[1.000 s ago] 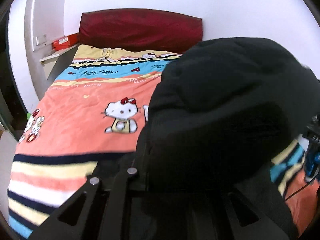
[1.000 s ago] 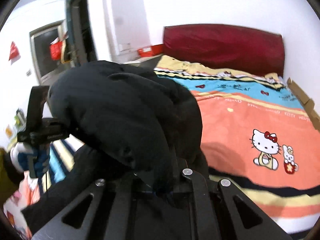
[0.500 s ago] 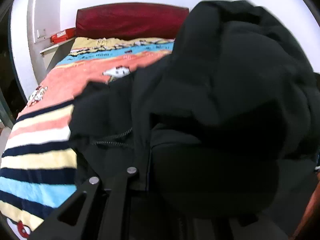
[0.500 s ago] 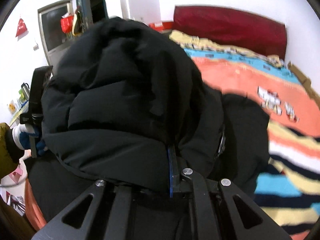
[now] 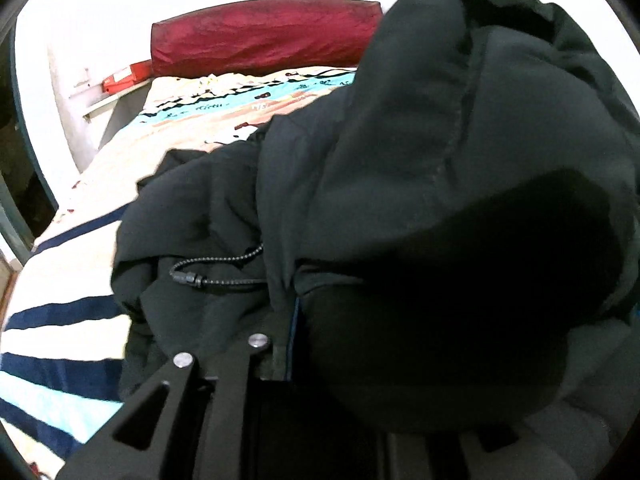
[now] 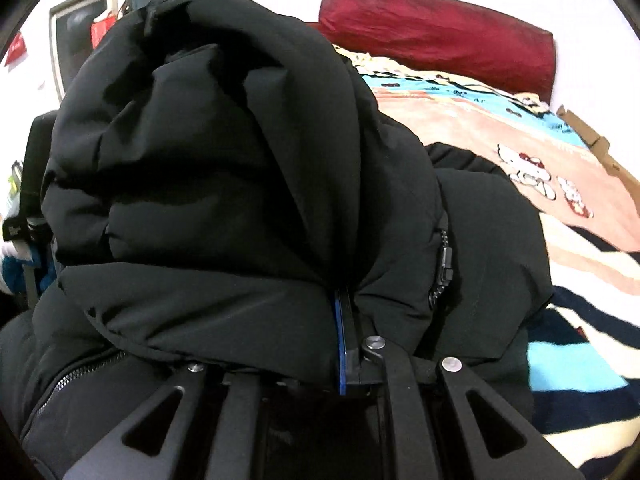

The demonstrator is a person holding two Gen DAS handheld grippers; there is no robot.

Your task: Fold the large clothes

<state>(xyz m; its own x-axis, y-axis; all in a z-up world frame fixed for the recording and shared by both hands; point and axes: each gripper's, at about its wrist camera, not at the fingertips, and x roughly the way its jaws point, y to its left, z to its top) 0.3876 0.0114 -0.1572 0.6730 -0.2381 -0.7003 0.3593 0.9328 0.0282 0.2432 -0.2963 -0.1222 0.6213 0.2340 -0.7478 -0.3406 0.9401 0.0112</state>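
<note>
A big black padded jacket (image 6: 224, 184) fills the middle of both views and lies bunched on the bed (image 6: 568, 264), over its striped cartoon cover. The right gripper (image 6: 346, 312) is closed tight on a fold of the jacket at the lower centre of its frame. The left gripper (image 5: 294, 320) has jacket cloth between its jaws, which have just been opening a little; whether they still press the cloth I cannot tell. A black drawstring (image 5: 216, 272) lies on the jacket left of centre. A dark red headboard (image 5: 260, 36) stands at the top.
</note>
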